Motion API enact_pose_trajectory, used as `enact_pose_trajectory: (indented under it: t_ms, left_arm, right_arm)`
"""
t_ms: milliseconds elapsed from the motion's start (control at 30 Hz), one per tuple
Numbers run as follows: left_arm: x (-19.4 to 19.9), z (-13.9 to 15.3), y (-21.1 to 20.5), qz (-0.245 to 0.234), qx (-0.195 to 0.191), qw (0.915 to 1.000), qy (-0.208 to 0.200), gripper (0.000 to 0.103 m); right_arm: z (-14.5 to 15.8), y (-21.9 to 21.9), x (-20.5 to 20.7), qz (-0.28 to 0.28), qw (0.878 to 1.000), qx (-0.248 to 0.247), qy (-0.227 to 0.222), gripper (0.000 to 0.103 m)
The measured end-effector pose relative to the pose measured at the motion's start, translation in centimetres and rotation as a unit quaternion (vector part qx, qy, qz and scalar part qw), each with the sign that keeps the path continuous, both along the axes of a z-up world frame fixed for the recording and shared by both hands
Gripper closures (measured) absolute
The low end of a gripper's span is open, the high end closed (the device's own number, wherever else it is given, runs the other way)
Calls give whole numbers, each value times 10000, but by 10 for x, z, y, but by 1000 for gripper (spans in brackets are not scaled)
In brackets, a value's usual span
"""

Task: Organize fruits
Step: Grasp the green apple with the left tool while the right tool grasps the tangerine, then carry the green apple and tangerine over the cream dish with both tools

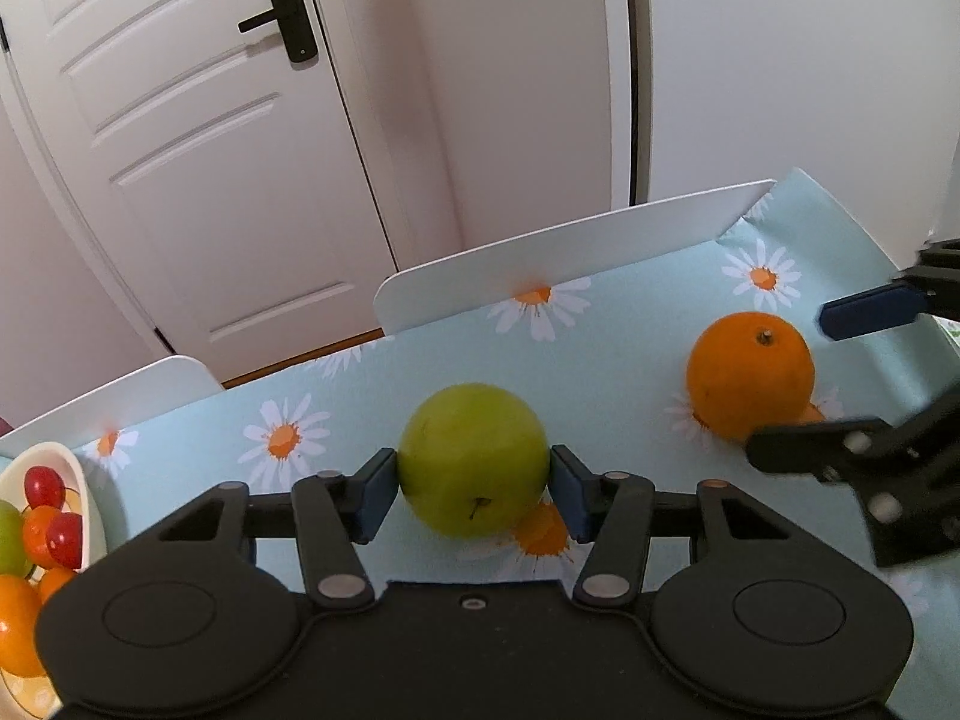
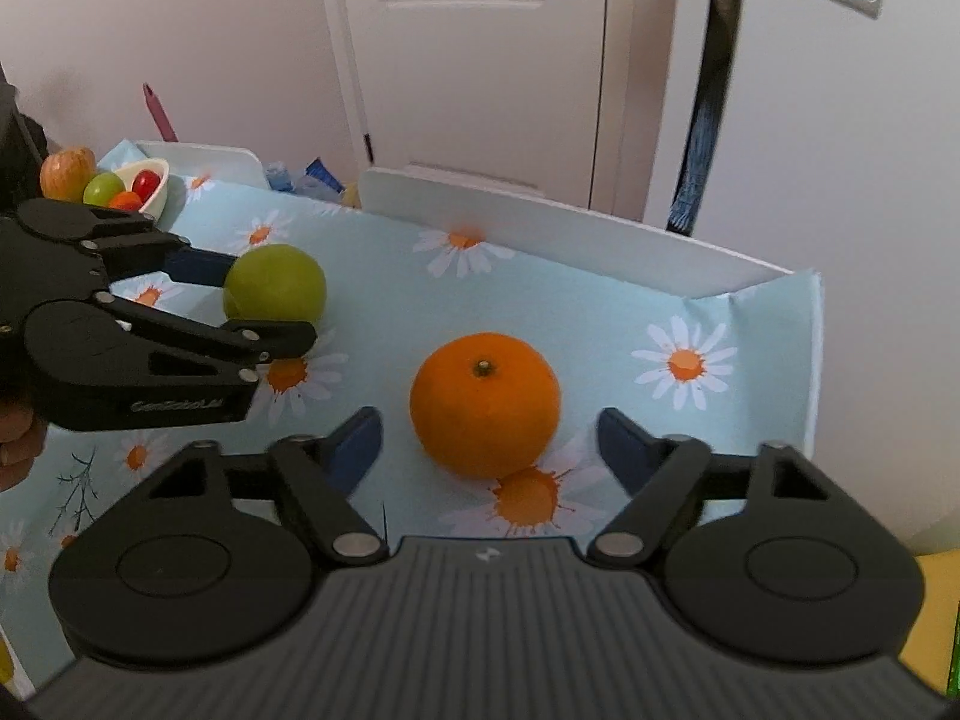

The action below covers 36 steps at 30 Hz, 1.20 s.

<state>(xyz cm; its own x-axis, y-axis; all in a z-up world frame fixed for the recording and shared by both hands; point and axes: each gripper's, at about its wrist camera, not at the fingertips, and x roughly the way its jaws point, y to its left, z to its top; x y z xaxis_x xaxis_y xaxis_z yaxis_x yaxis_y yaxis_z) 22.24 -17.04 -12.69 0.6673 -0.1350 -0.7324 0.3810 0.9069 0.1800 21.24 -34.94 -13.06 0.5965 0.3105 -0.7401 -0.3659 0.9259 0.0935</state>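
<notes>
A green apple point(image 1: 474, 459) sits on the daisy-print tablecloth point(image 1: 630, 348), and my left gripper point(image 1: 474, 489) is shut on it, blue pads touching both sides. It also shows in the right wrist view point(image 2: 276, 283), between the left gripper's fingers point(image 2: 198, 267). An orange point(image 2: 485, 402) stands stem up on the cloth. My right gripper point(image 2: 489, 450) is open around it, pads apart from its sides. The orange point(image 1: 750, 375) also shows in the left wrist view, with the right gripper's fingers point(image 1: 870, 312) either side.
A white bowl point(image 1: 57, 468) with cherry tomatoes, small oranges and a green fruit stands at the far left; it also shows in the right wrist view point(image 2: 153, 195), with a peach-coloured fruit point(image 2: 67, 171) beside it. White chair backs point(image 1: 570, 258) line the table's far edge.
</notes>
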Motion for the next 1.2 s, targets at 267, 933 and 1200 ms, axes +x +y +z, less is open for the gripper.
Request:
enact_pose_trajectory:
  t_ms: [267, 933, 1200]
  left_arm:
    - [-12, 0, 8, 4, 64, 10000, 15, 45]
    - [-48, 26, 45, 533, -191, 9983, -112, 45]
    - [-76, 61, 79, 991, -343, 9939, -355, 45]
  right_arm:
    - [-6, 8, 7, 33, 10000, -35, 26, 19]
    - [18, 33, -4, 258, 9995, -42, -203, 30]
    - [54, 63, -21, 428, 9984, 171, -318, 30]
